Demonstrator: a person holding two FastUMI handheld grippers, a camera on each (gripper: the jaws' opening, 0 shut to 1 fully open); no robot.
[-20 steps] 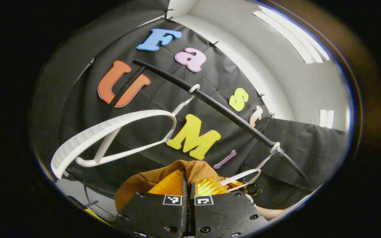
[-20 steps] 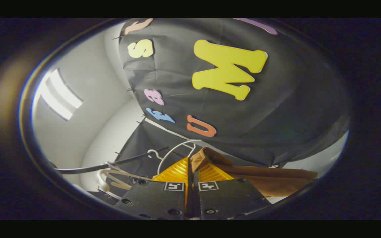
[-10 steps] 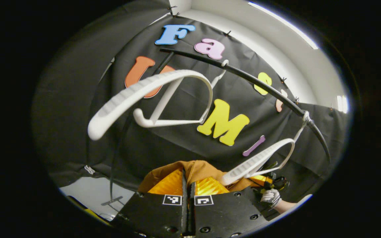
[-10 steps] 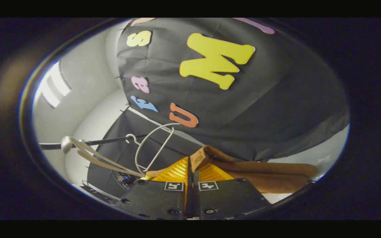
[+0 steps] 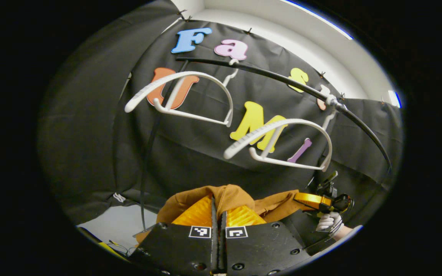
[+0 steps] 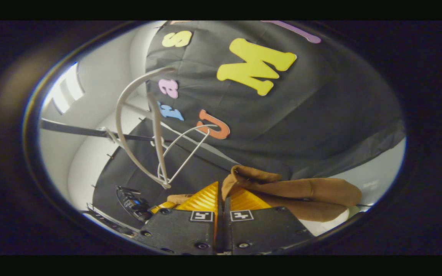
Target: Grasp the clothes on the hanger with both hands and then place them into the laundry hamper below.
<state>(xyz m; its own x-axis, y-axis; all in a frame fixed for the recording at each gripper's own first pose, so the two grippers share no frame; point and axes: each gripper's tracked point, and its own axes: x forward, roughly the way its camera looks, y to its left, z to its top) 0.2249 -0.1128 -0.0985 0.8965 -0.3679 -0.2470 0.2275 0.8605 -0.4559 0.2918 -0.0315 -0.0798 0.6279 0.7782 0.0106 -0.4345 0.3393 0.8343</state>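
In the left gripper view my left gripper [image 5: 218, 209] sits at six o'clock with its fingers [image 5: 196, 212] pressed together on a fold of the brown garment [image 5: 228, 195], which bunches up between and just past them. From there the cloth runs toward four o'clock, where my right gripper [image 5: 313, 199] shows farther off, held by a gloved hand [image 5: 330, 221]. Beyond the cloth, two bare white hangers hang from a black rail [image 5: 282, 80] that arcs from twelve o'clock down to three o'clock: the nearer hanger [image 5: 282, 143] sits around two o'clock, the farther hanger [image 5: 182, 96] around eleven o'clock. Neither one touches the garment. At seven o'clock a pale patch of floor [image 5: 117, 226] shows beneath the booth's black cloth wall [image 5: 90, 134]. In the right gripper view my right gripper [image 6: 221, 199] is at six o'clock, its fingers [image 6: 205, 200] closed tight on another fold of the same brown garment [image 6: 301, 191], which rises from the tips and drapes off toward four o'clock in thick rolled layers. Just to the eight o'clock side, part of the other gripper [image 6: 132, 201] shows low down. Past it, one white hanger [image 6: 129, 126] curves up toward ten o'clock and a thinner-looking one [image 6: 186, 149] hangs behind it, both off the black rail [image 6: 79, 130] crossing at nine o'clock. I cannot see the hamper.
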